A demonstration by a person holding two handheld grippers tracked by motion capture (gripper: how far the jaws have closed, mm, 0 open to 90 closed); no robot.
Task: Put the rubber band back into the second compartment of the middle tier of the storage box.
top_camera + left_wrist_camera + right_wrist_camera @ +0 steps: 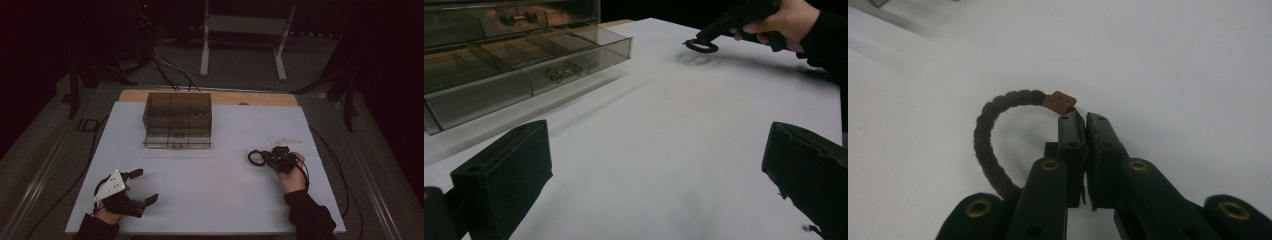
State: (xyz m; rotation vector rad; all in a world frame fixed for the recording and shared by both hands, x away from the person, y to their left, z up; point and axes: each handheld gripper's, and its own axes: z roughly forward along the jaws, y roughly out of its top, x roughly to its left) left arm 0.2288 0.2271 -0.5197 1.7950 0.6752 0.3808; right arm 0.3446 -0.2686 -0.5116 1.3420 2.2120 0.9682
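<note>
- Jaws, left gripper (141, 186): spread wide, nothing between them; in the left gripper view the two black pads (504, 175) stand well apart over bare table. It sits at the near left of the white tabletop (210, 200), held in the person's left hand (107, 212).
- Centre, far side: smoky clear plastic drawer organiser (177, 120), one lower drawer pulled out toward the person. Small dark items lie in some compartments; too small to identify.
- Jaws, right gripper (1084, 120): pressed together, pinching the dark brown braided hair tie (985, 135) near its small tan tag (1059, 102). The loop hangs out to one side of the tips.
- Location of the tie: at the right of the table, just off the surface or brushing it, cannot tell which; well apart from the organiser.
- Step in hand, as judged: grasp made, carry not yet begun.
- Next move calls for: lift clear, travel left and forward to the open drawer, pick a free compartment, release above it. The left gripper may need to steady the organiser.
</note>
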